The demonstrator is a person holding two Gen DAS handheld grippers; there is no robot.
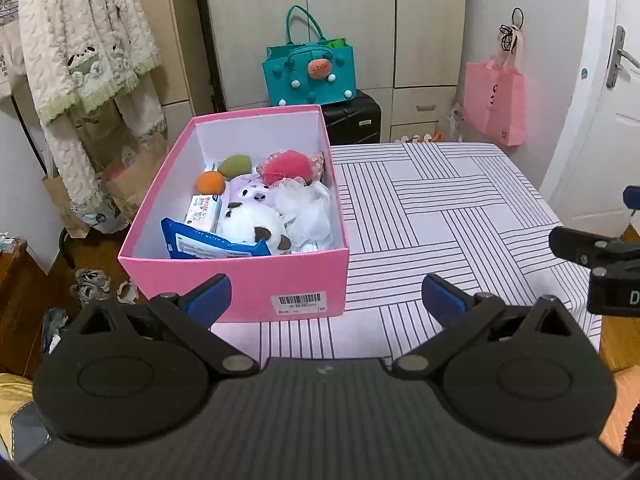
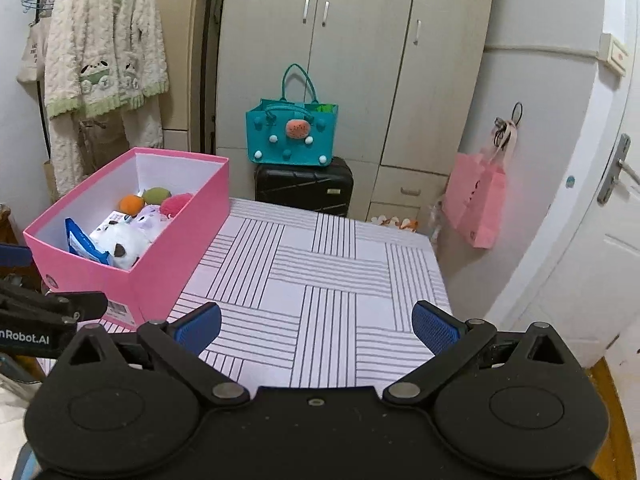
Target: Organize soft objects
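A pink box (image 1: 256, 280) (image 2: 160, 276) stands on the left of the striped table. Inside lie several soft things: a white plush with brown spots (image 1: 252, 224) (image 2: 120, 242), a purple plush (image 1: 250, 192), an orange ball (image 1: 211, 182) (image 2: 131, 204), a green ball (image 1: 233, 165) (image 2: 157, 195), a pink puff (image 1: 286, 169) (image 2: 176, 203), white mesh (image 1: 306, 208), a blue wipes pack (image 1: 212, 245) (image 2: 82, 244) and a small tissue pack (image 1: 205, 208). My left gripper (image 1: 326, 296) is open in front of the box, holding nothing. My right gripper (image 2: 316, 328) is open over the bare cloth, holding nothing.
The table (image 1: 440, 208) (image 2: 332, 264) carries a white cloth with line patterns. Behind it a teal bag (image 1: 308, 74) (image 2: 291, 132) sits on a black suitcase (image 1: 352, 120) (image 2: 304, 186). A pink bag (image 1: 496, 100) (image 2: 476, 204) hangs right; a fleece robe (image 1: 84, 52) (image 2: 104, 60) hangs left.
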